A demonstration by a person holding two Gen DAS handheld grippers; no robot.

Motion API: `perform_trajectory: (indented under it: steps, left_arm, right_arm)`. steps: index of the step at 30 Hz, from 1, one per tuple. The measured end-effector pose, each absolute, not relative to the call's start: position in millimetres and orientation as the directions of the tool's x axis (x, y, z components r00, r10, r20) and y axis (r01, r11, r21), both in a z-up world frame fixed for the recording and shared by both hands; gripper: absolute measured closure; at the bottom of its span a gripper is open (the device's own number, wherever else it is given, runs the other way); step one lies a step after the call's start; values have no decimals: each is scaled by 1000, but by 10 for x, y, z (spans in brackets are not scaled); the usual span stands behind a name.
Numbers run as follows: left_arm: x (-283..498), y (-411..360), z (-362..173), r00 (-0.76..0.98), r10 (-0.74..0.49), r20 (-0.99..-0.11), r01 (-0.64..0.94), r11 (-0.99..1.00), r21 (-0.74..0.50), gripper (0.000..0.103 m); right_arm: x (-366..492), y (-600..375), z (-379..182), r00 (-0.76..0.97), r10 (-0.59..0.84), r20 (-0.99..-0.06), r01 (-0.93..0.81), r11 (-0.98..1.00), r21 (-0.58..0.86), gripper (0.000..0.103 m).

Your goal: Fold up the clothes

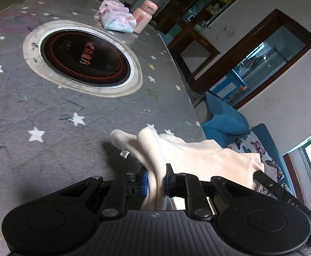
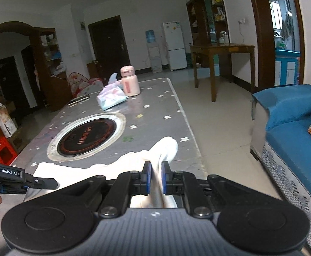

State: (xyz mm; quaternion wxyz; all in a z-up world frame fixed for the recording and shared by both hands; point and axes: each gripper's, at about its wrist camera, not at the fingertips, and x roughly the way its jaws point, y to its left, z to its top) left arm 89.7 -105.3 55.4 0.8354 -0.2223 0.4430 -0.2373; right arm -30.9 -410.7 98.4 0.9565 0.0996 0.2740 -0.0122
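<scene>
Long table [image 2: 176, 98] under a grey star-print cover runs from the near edge to the far end of the room; blue sofa [image 2: 291, 115] stands to its right. A round induction hob [image 2: 87, 134] is set into the table's middle. At the far end stand a pink flask [image 2: 130, 83] and, just beside it, a pastel tissue pack [image 2: 110, 98]. The task's thing, a cream fleece garment [image 1: 198, 155], lies bunched at the near right part of the table, strung between the two claws, with part of it apparently past the table edge in the left wrist view. Left gripper [image 1: 156, 181]: jaws narrow, clamped on a thick gathered fold of the garment. Right gripper [image 2: 155, 177]: jaws narrow, pinching another gathered fold whose end flops forward beyond the pads. Handling estimate: light, soft and limp, no stiffness of its own, so it sags wherever unsupported; the nap looks grippy rather than slippery, nothing fragile. The thick bunches in the jaws hold several layers, which would drag together. A better hold, I judge, is on a single hem edge or corner, with cloth kept taut between the two claws. Stage of folding cannot be read from the heap.
</scene>
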Motion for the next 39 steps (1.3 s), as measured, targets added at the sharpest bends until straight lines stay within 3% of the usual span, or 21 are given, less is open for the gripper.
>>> perform_trajectory:
  steps: [22,27,33,35,39]
  left_arm:
    - [1003,-1336,243,442,-545,-712,198,834,-516,84]
    - [986,-1326,231,452,-523,-722,208,849,-485,76]
    - [954,-1341,265,482,-485,-730,225,874,-431,56]
    - [937,-1339,282,501,-461,-733,228,887,-402,45]
    - [889,-1307,303,523,-437,-732,231,899,-372,36]
  right_arm:
    - [2,-4470,489,782,-28,-622,171,970,171,94]
    - [42,-4488,352,748,-56,-661,195,971,139,92]
    - [21,-4478,326,746,-70,-662,200,972,123,88]
    - [-9,-4462,349,753,-67,-654,193,974,122,87]
    - [-93,-4352,387,762,-25,-647,137,983,123,85]
